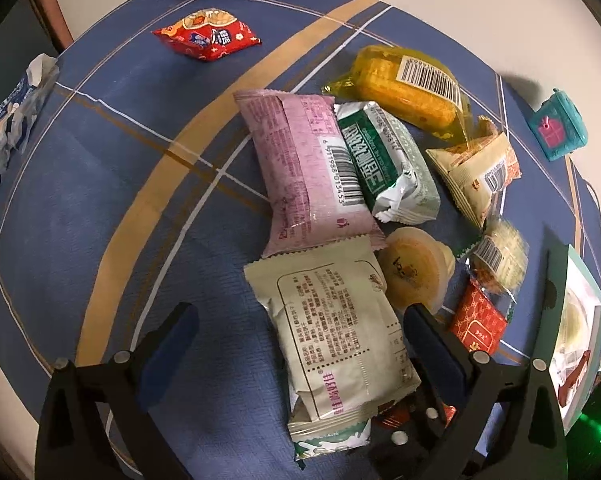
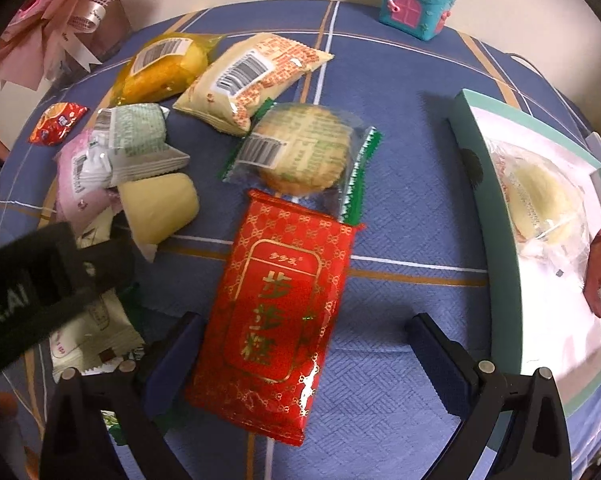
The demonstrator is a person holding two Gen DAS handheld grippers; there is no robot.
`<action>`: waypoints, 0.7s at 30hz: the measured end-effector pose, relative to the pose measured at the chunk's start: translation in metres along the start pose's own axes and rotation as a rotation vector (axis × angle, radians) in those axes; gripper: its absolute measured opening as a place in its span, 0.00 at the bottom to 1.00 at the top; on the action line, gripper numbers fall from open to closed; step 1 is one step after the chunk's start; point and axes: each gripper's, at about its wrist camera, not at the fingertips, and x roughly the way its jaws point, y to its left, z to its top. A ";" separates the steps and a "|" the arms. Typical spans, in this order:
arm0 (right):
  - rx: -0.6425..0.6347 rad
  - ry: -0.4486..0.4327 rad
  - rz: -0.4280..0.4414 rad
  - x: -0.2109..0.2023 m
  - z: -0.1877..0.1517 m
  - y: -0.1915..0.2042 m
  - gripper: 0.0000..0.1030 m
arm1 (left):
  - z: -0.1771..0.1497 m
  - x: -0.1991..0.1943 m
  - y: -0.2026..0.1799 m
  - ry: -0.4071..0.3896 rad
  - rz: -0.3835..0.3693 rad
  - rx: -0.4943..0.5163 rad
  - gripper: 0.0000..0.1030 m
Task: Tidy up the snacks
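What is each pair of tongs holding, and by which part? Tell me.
Nothing is held. The left tongs stand open around the cream snack packet; the right tongs stand open around the red packet. Both packets lie on the table.

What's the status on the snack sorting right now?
Left gripper open over beige packet. Right gripper open around red packet. Box at right, partly filled. Snack pile crowds the left.

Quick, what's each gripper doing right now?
Left gripper: open around the pale green snack pack, not gripping.
Right gripper: open around the red packet.
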 end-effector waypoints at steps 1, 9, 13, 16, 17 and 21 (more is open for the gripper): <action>0.001 -0.003 -0.001 -0.002 0.001 -0.005 0.93 | 0.000 -0.001 -0.001 -0.005 -0.003 -0.001 0.90; 0.031 -0.017 -0.007 -0.009 0.004 -0.020 0.56 | 0.001 -0.006 -0.007 -0.003 -0.055 0.000 0.60; 0.035 -0.017 -0.001 -0.010 0.002 -0.023 0.51 | 0.003 -0.010 -0.008 -0.017 -0.057 -0.003 0.55; 0.048 -0.009 0.010 -0.010 0.005 -0.027 0.48 | 0.006 -0.016 -0.009 -0.032 -0.062 -0.007 0.53; 0.054 -0.006 0.016 -0.010 0.008 -0.031 0.47 | 0.007 -0.018 -0.009 -0.037 -0.067 -0.011 0.53; 0.083 0.012 0.048 -0.011 0.018 -0.047 0.47 | 0.008 -0.031 -0.006 -0.063 -0.079 -0.016 0.53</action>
